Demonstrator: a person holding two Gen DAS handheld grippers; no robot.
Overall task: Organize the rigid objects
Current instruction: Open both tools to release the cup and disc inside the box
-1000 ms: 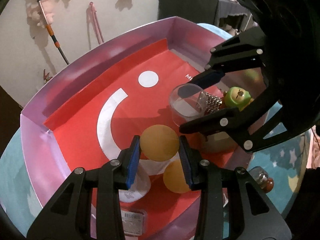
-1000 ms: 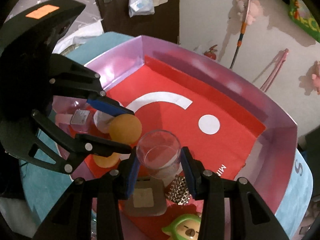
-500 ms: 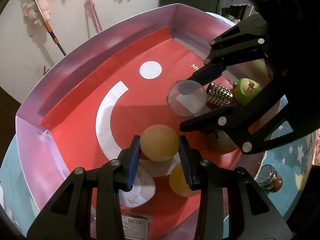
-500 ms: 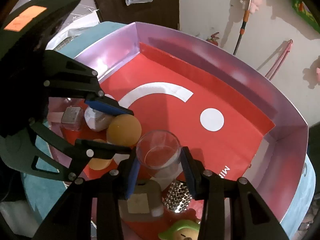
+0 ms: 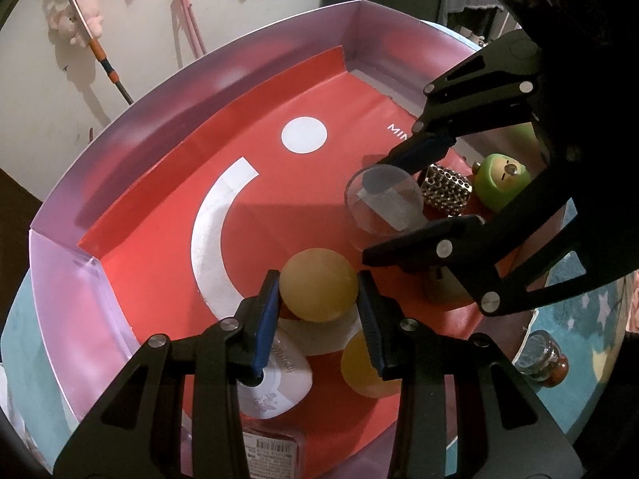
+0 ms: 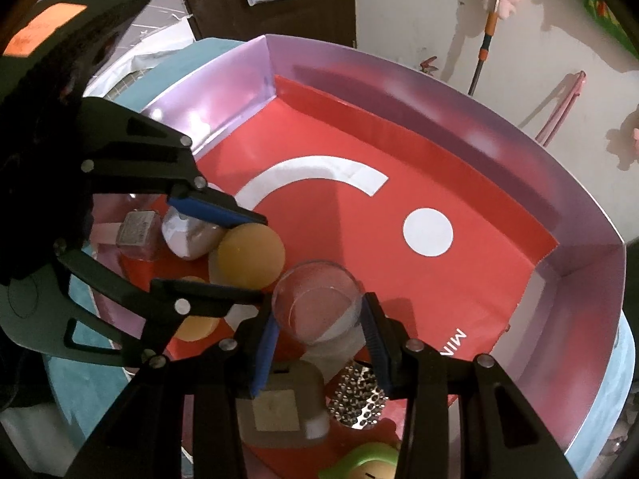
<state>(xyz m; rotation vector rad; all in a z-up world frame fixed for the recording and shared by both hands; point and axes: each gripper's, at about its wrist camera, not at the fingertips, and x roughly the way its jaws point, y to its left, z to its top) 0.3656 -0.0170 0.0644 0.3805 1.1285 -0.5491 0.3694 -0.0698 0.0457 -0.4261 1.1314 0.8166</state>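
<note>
Ball point(image 5: 317, 284) first: the yellow-orange sphere is pinched at its widest girth between the fingers of the left gripper point(image 5: 318, 307), held over the near part of the red tray floor point(image 5: 159, 247). It looks smooth, stiff and light, probably a hollow plastic thing, so it should carry easily but could squirt out if the pads slide off its middle. Beside it, the right gripper point(image 6: 318, 339) has its fingers closed on the wall of a clear tumbler point(image 6: 317, 301), gripped just under the rim. That cup seems rigid, slick and possibly breakable (glass or hard plastic, I cannot say which), so a steady hold low on the wall would be safer than one at the lip.

Clutter sits along the near edge: a second yellow ball point(image 5: 365, 371), a white pebble-shaped case point(image 5: 279, 383), a perforated metal piece point(image 5: 447, 191), a green bear figure point(image 5: 501, 185) and a beige tag-like block point(image 6: 279, 403). The far half of the tray, around the white dot point(image 5: 304, 135) and arc, lies open, bounded by tall lilac walls point(image 5: 223, 76) that any sideways move must clear.
</note>
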